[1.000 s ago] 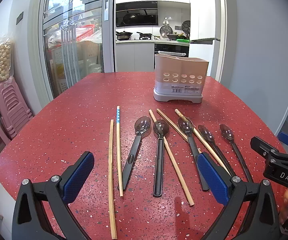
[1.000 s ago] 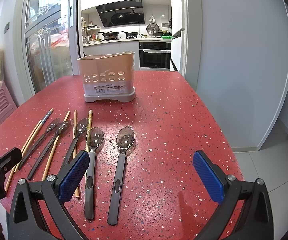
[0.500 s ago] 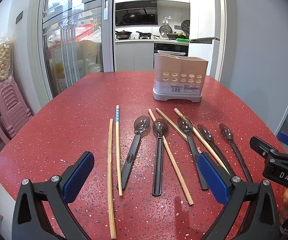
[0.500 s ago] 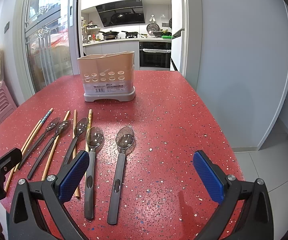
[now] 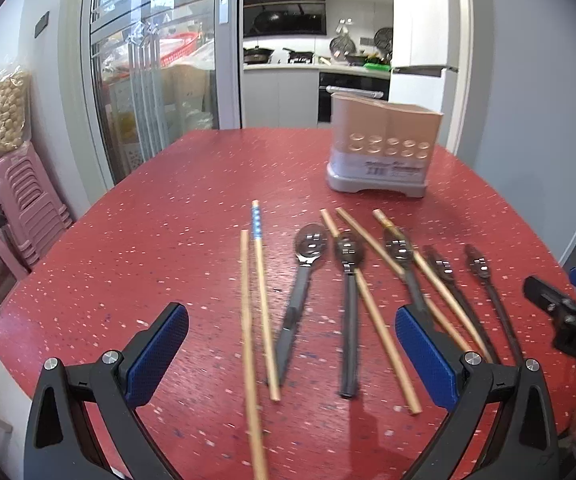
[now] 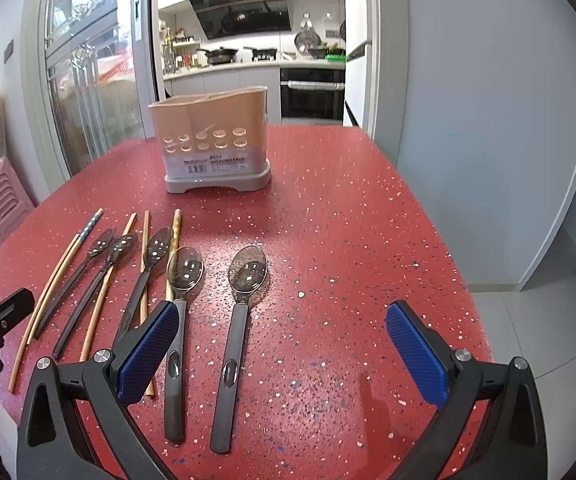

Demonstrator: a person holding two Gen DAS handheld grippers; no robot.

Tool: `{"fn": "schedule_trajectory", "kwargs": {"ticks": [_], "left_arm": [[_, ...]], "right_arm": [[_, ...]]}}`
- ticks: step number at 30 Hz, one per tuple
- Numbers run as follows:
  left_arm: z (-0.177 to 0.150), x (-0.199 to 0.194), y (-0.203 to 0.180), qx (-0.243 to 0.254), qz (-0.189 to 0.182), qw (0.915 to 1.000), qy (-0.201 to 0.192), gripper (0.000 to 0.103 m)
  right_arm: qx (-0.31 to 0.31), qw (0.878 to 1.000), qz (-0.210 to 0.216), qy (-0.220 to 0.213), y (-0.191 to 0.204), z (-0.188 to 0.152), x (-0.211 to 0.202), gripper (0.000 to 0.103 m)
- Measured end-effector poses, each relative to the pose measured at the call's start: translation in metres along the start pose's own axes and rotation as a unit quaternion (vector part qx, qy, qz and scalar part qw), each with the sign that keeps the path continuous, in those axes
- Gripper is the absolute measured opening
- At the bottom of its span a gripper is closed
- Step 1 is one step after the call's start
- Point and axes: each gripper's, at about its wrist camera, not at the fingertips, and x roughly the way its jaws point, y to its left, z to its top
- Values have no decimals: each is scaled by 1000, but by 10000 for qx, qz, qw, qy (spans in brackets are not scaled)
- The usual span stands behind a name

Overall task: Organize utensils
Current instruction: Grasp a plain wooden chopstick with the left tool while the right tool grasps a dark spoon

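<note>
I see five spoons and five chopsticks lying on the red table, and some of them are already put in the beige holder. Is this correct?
Not quite. In the right wrist view the beige holder shows nothing rising above its rim; all five spoons and five chopsticks still lie on the red table.

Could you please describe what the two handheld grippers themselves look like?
Both look alike. The left gripper and right gripper have black angular plastic frames with triangular cut-outs and silver screws at the joints. Their fingers carry blue textured pads. The right gripper's black body bears the white letters "DAS" in the left wrist view.
</note>
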Motion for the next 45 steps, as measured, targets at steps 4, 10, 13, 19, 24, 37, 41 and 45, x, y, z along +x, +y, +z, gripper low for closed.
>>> {"fn": "schedule_trajectory", "kwargs": {"ticks": [4, 10, 13, 19, 24, 37, 41, 45], "left_arm": [[14, 21, 23, -29, 288, 9986, 446, 103], [25, 60, 58, -330, 372, 9909, 1253, 103], [26, 73, 68, -398, 359, 9879, 1457, 103], [24, 88, 74, -368, 451, 9840, 1681, 103], [24, 99, 76, -375, 464, 9816, 1815, 103], [43, 114, 58, -45, -22, 9775, 2106, 98], [54, 118, 46, 280, -272, 9724, 2301, 83], [61, 124, 38, 444, -435, 9676, 2446, 62]], "right_arm": [[-54, 9992, 30, 384, -2, 13, 15, 103], [-7, 9966, 189, 800, -9, 23, 30, 103], [35, 9944, 261, 1028, -10, 22, 38, 103], [-59, 9885, 382, 1462, -2, 22, 55, 102], [-279, 9839, 298, 1738, 7, 22, 68, 91], [-558, 9664, 303, 2489, 21, 36, 95, 63], [-662, 9612, 384, 2649, 20, 42, 99, 47], [-768, 9555, 433, 2814, 18, 50, 106, 36]]}}
